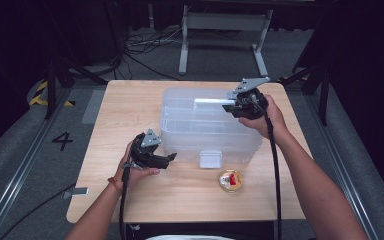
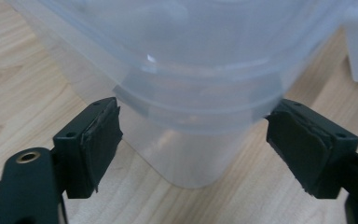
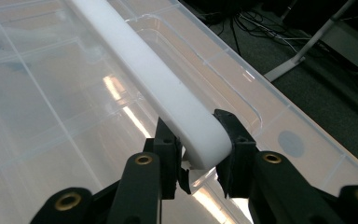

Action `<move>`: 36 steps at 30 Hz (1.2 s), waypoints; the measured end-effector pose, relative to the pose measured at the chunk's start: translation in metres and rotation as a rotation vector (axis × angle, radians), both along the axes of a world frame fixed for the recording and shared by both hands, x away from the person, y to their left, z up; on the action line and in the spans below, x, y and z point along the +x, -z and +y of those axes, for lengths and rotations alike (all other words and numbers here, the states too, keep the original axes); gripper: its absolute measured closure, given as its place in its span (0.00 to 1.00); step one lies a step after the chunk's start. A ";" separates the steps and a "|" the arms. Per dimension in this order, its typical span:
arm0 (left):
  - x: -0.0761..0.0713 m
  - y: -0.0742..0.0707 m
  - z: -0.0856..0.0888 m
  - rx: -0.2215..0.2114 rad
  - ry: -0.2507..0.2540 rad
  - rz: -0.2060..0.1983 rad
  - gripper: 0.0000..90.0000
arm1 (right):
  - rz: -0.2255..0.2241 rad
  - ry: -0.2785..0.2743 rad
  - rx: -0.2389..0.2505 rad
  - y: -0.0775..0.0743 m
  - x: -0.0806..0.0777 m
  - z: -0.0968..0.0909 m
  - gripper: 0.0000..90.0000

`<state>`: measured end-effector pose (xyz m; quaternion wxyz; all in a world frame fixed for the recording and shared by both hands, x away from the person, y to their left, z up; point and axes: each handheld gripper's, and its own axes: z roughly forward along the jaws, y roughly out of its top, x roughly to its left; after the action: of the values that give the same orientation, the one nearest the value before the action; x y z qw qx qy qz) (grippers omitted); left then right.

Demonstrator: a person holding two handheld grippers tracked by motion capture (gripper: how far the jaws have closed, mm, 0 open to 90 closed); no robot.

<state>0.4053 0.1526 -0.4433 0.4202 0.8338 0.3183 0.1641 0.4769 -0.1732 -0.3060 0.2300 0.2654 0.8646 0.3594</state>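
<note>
Handle (image 3: 168, 100) of the clear storage box (image 1: 207, 127), mid-table (image 1: 130, 105), is clamped by the right gripper (image 1: 230, 106); the left gripper (image 1: 172, 158) is held open around the box's near-left corner. Lifting seems left undone.

It looked like a lab or recording studio: black curtains (image 1: 10, 60) enclosed a small wooden table (image 1: 130, 105) on grey carpet, with cables (image 1: 145, 45) strewn on the floor, metal stand legs (image 1: 220, 40), hazard tape (image 1: 42, 92) and a floor numeral "4" (image 1: 62, 141).
</note>
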 end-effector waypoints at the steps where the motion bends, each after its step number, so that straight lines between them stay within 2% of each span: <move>1: 0.001 0.000 0.000 -0.006 0.002 0.004 0.18 | -0.002 0.003 -0.003 0.000 0.000 0.001 0.81; 6: 0.001 -0.002 0.000 0.001 0.001 0.011 0.18 | -0.001 -0.006 0.002 0.001 -0.001 0.001 0.81; 8: 0.000 -0.002 0.000 0.009 0.002 0.009 0.19 | -0.008 -0.006 -0.010 0.001 -0.002 0.001 0.81; 17: -0.006 -0.008 0.000 -0.010 -0.006 -0.001 0.21 | -0.013 -0.017 -0.032 -0.001 -0.007 0.000 0.82; 26: -0.020 -0.009 0.002 -0.015 0.016 0.003 0.26 | -0.010 -0.038 -0.042 -0.001 -0.018 -0.004 0.82; 36: -0.033 -0.012 -0.001 0.033 0.037 -0.004 0.29 | -0.011 -0.063 -0.052 -0.002 -0.029 -0.007 0.82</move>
<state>0.3721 0.1516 -0.4309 0.4098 0.8462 0.2992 0.1630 0.4480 -0.1806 -0.3043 0.2300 0.2302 0.8803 0.3452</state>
